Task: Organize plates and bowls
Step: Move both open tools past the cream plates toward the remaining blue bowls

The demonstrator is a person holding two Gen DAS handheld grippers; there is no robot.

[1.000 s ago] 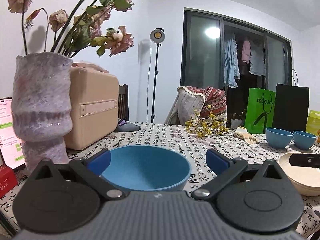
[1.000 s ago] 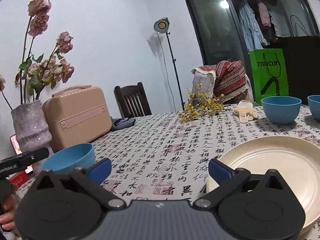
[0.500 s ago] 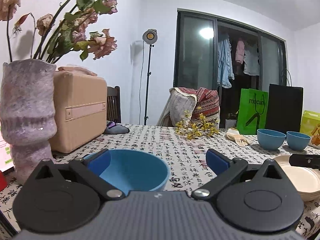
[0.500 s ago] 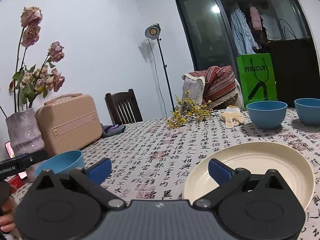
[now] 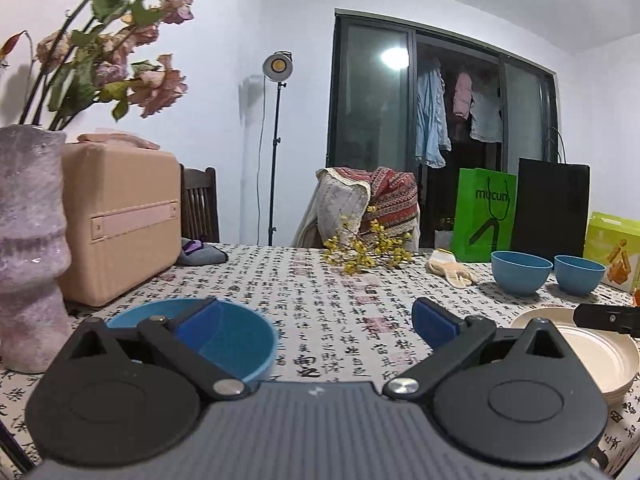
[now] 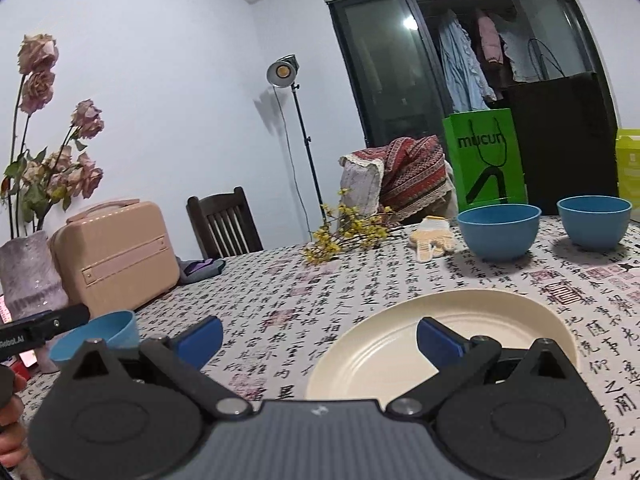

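A blue bowl [image 5: 236, 340] stands on the patterned tablecloth, low and left in the left wrist view, partly behind the left fingertip. My left gripper [image 5: 316, 322] is open above the table, the bowl off to its left. The same bowl [image 6: 104, 330] shows at the far left of the right wrist view. A stack of cream plates [image 6: 400, 344] lies just ahead of my right gripper [image 6: 320, 334], which is open with its right fingertip over the top plate. Two more blue bowls [image 6: 498, 230] [image 6: 594, 220] sit at the far right of the table.
A purple vase of dried roses [image 5: 28, 240] and a beige case [image 5: 120, 216] stand at the left. Yellow flowers [image 5: 366, 250] and a glove [image 5: 450, 272] lie mid-table. Green and black bags [image 5: 484, 212] stand behind, and a chair [image 6: 224, 224] at the far edge. A hand [image 6: 10, 428] shows at lower left.
The left gripper has drawn back and swung right, so the blue bowl slid from between its fingers to the left. The right gripper pulled back from the plates, showing more of them.
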